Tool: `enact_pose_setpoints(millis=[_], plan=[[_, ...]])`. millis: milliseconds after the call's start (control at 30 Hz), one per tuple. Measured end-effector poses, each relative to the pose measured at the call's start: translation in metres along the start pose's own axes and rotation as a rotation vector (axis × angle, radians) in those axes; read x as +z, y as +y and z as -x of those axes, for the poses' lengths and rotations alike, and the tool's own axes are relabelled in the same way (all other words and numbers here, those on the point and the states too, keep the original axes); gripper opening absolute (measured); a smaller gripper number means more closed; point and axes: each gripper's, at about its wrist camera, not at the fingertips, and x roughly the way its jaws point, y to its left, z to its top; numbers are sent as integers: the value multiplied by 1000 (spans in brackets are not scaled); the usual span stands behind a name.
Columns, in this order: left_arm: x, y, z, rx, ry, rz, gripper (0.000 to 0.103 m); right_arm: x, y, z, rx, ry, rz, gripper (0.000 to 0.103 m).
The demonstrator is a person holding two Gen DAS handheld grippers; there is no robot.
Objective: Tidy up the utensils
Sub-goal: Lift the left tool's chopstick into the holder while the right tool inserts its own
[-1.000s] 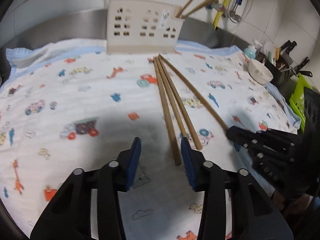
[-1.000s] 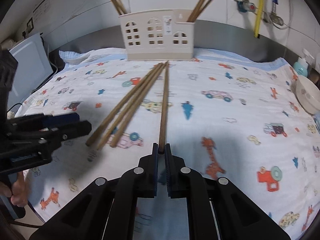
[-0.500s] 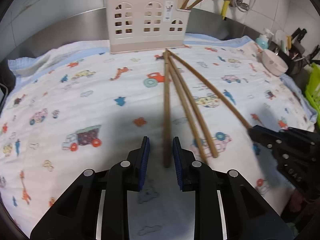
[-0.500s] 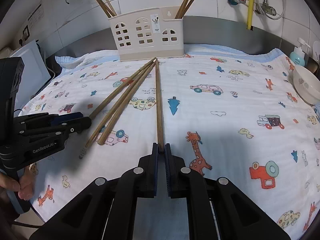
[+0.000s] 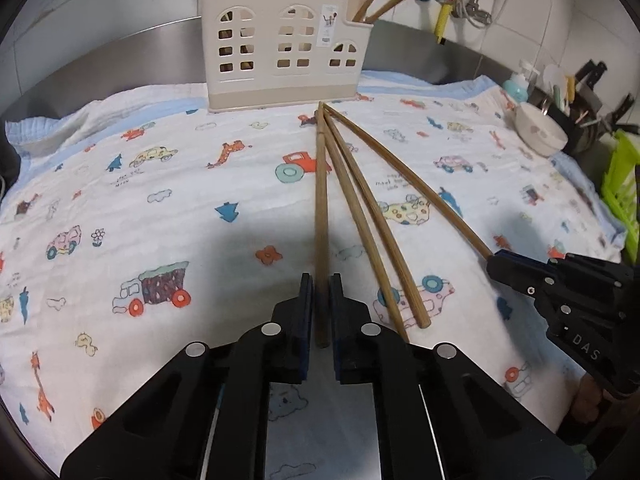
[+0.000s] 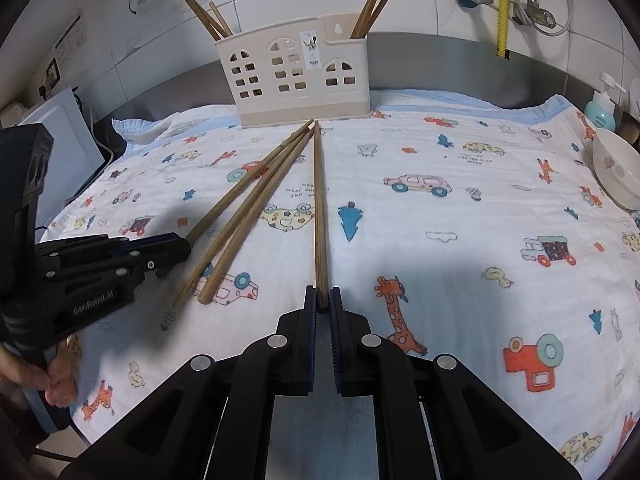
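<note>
Several wooden chopsticks lie fanned on a patterned cloth, tips meeting near a beige utensil holder (image 5: 280, 46) (image 6: 298, 80). My left gripper (image 5: 321, 292) is shut on the near end of the leftmost chopstick (image 5: 321, 216). My right gripper (image 6: 322, 300) is shut on the near end of the rightmost chopstick (image 6: 318, 208). Two loose chopsticks (image 5: 360, 216) (image 6: 252, 216) lie between them. The holder has chopsticks standing in its left and right compartments. The right gripper also shows in the left wrist view (image 5: 496, 266), the left gripper in the right wrist view (image 6: 184, 246).
A white bowl (image 5: 540, 132) (image 6: 616, 176) sits at the cloth's right edge, with a soap bottle (image 6: 600, 108) behind it. A green rack (image 5: 624, 192) and knives stand far right. A white appliance (image 6: 60, 148) stands at left. A steel backsplash runs behind the holder.
My left gripper moved right over the leftmost chopstick's end and closed on it. My right gripper stayed shut on its chopstick.
</note>
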Motion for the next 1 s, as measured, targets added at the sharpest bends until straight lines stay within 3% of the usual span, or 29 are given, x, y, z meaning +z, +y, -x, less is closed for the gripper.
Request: enact_pose_setpoints(millis=[267, 600, 800, 1000], plan=[[19, 11, 50, -7, -165, 12, 6, 34, 3, 54, -14, -149, 53, 6], [41, 12, 102, -25, -391, 19, 6, 88, 9, 103, 47, -273, 100, 6], [59, 9, 109, -57, -449, 24, 6, 115, 18, 115, 65, -305, 134, 6], [87, 5, 105, -70, -436, -14, 6, 146, 16, 118, 64, -304, 174, 6]])
